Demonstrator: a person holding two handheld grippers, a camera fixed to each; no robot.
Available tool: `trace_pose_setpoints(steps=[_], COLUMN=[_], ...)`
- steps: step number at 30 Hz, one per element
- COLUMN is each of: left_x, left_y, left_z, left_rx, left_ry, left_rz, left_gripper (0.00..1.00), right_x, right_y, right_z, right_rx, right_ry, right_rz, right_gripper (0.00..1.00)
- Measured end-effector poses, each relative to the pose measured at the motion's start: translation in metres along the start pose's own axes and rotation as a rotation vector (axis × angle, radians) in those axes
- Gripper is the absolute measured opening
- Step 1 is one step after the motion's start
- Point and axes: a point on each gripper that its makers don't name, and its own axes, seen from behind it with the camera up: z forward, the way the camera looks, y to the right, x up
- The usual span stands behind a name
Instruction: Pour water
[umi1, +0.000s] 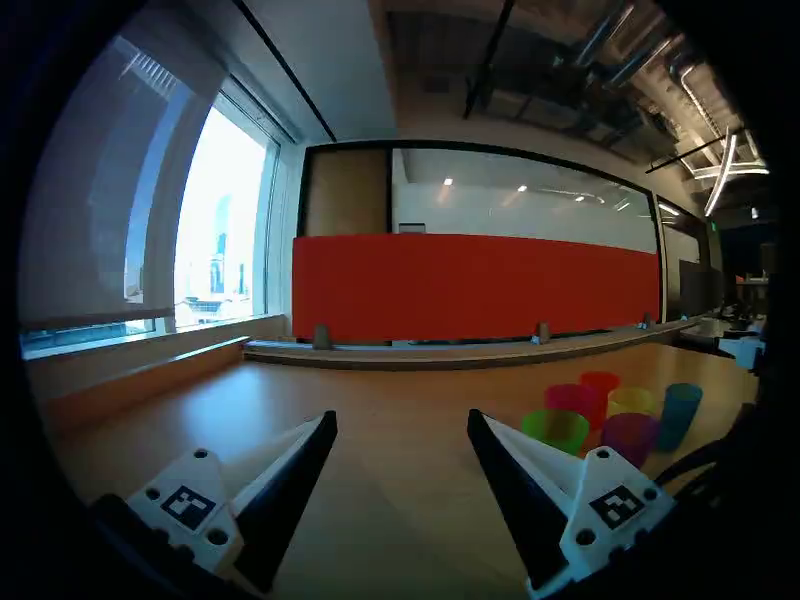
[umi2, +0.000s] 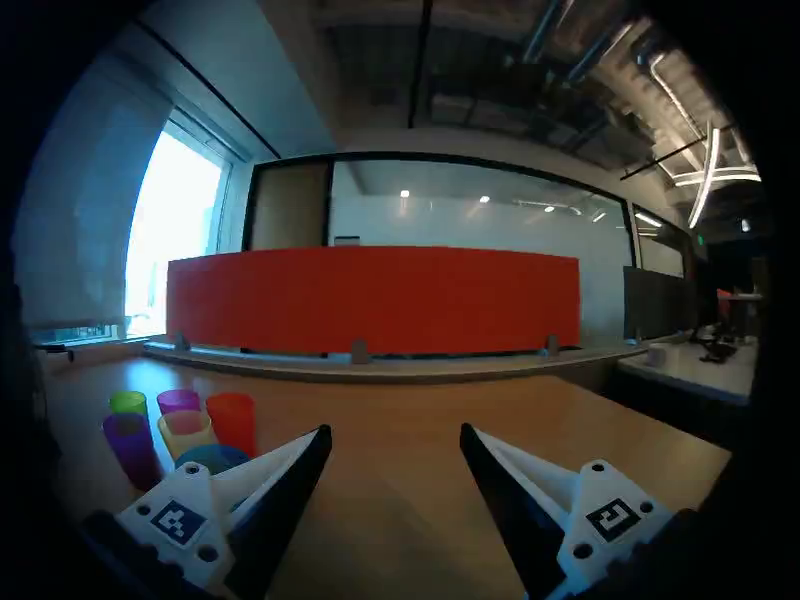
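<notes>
Looking across wooden desk to red divider panel at the back. Cluster of coloured plastic cups upright on desk: at 3 o'clock off left gripper, at 9 o'clock off right gripper, so between the two. Both sets of fingers spread, holding nothing. Can't tell water level, or which hand is nearer.
</notes>
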Motion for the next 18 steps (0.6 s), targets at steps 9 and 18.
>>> trace_pose_setpoints(steps=[9,18], left_x=[0.036,0.081], left_y=[0.006,0.013], left_z=[0.000,0.013], left_rx=[-0.022,-0.059], left_ry=[0.011,-0.013], left_rz=[0.030,0.047], left_gripper=[0.97,0.97], right_x=[0.032,0.085], right_y=[-0.005,-0.014], right_z=[0.001,0.008], right_rx=[0.050,0.104], right_ry=[-0.013,-0.043], right_rz=[-0.022,-0.031], right_gripper=[0.99,1.00])
